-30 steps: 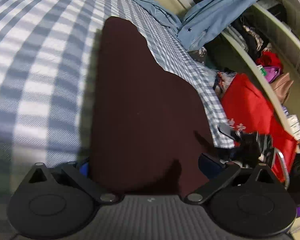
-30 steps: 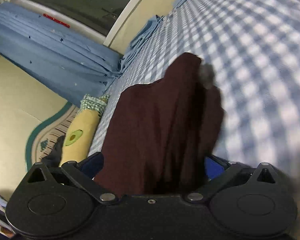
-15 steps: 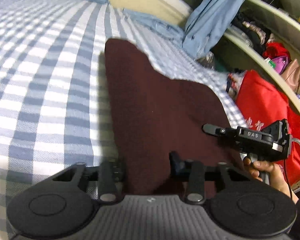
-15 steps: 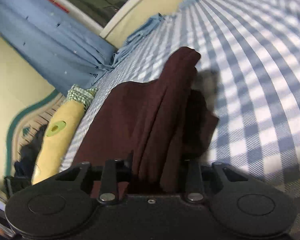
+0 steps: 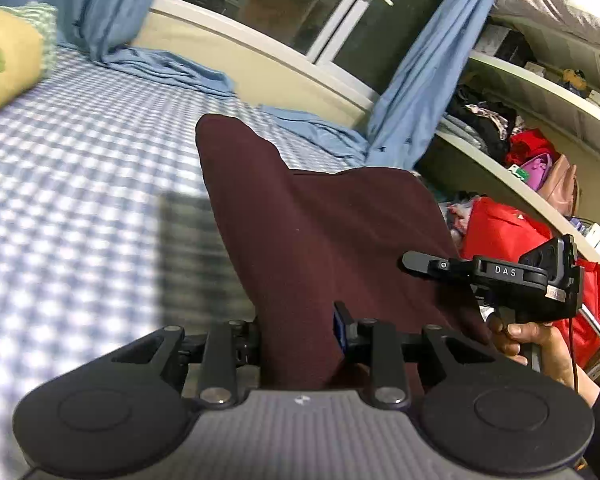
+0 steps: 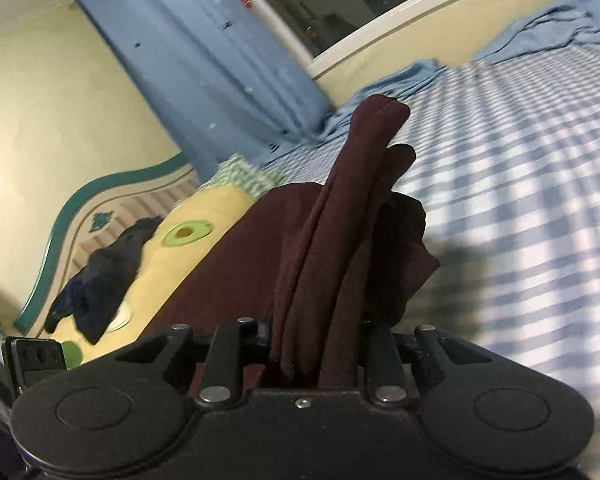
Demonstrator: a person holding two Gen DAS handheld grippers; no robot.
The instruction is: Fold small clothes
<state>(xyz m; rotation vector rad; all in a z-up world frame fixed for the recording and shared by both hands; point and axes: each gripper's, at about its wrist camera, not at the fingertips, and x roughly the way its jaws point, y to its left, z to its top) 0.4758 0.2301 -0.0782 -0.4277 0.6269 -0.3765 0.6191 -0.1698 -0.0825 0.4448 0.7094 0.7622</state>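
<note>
A dark maroon garment (image 5: 328, 232) hangs lifted above the blue-and-white checked bed (image 5: 80, 184). My left gripper (image 5: 298, 330) is shut on its near edge. My right gripper (image 6: 316, 340) is shut on a bunched edge of the same garment (image 6: 340, 208), whose folds stand up in front of the camera. The right gripper also shows in the left wrist view (image 5: 492, 276), held by a hand at the garment's right side. The garment's far end droops toward the bed.
A yellow avocado-print pillow (image 6: 172, 248) with a dark cloth (image 6: 100, 272) on it lies at the headboard. Blue curtains (image 5: 420, 80) hang by the window. A red bag (image 5: 512, 236) and cluttered shelves (image 5: 540, 136) stand beside the bed.
Both grippers have closed on the garment's edge and lifted it off the bed. The views have tilted up toward the window and headboard.
</note>
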